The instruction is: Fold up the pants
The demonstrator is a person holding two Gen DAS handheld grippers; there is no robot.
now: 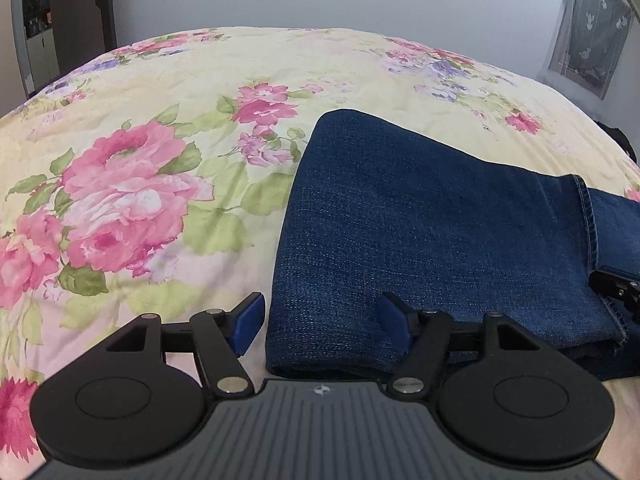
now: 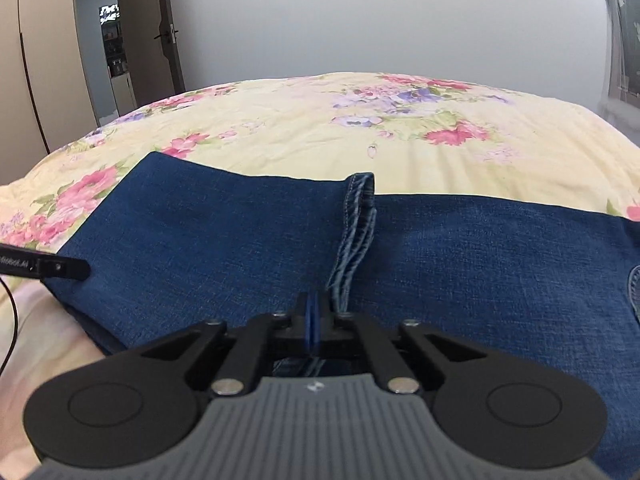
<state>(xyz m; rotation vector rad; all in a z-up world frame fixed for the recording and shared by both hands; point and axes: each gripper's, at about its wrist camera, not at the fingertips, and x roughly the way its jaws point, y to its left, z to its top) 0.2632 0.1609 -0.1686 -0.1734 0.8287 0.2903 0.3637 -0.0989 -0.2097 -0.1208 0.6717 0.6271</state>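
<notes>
place: home bedroom | bed (image 1: 224, 64) under a floral cover fills the view; wardrobe (image 2: 44, 60) and open door (image 2: 154, 28) beyond its far left corner; curtain (image 1: 592, 28) beyond its right

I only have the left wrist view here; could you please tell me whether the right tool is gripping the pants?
Observer: Yes, the right tool is shut, pinching the near end of the hem of the pants.
Operator: Thank you. What lies to the right of that hem?
Observer: More denim lying flat on the bedspread, with curved pocket stitching at the far right edge.
</notes>
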